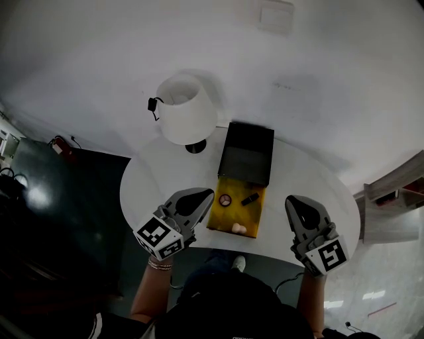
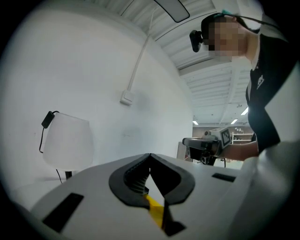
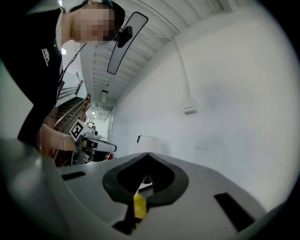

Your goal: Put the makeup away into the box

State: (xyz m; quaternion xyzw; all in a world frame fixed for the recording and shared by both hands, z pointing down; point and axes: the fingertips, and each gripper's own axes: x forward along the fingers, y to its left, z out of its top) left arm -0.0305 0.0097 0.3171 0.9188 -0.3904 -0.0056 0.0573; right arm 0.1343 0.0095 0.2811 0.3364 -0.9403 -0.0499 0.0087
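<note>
1. Head view: a compact (image 1: 225, 200), black tube (image 1: 250, 198) and sponge (image 1: 238, 228) lie in the open yellow box (image 1: 255, 215), between the left gripper (image 1: 199, 196) and right gripper (image 1: 296, 202).
2. Left gripper view: its jaws meet, empty.
3. Right gripper view: jaws together, empty.

A round white table (image 1: 142, 182) stands by a white wall (image 1: 331, 79). At its far left edge a lamp (image 1: 187, 109) with a white shade stands upright on a dark base. A black cord (image 1: 154, 106) hangs at the left side of the shade. High on the wall is a small white plate (image 1: 277, 14). The floor (image 1: 73, 198) at the left is dark.
</note>
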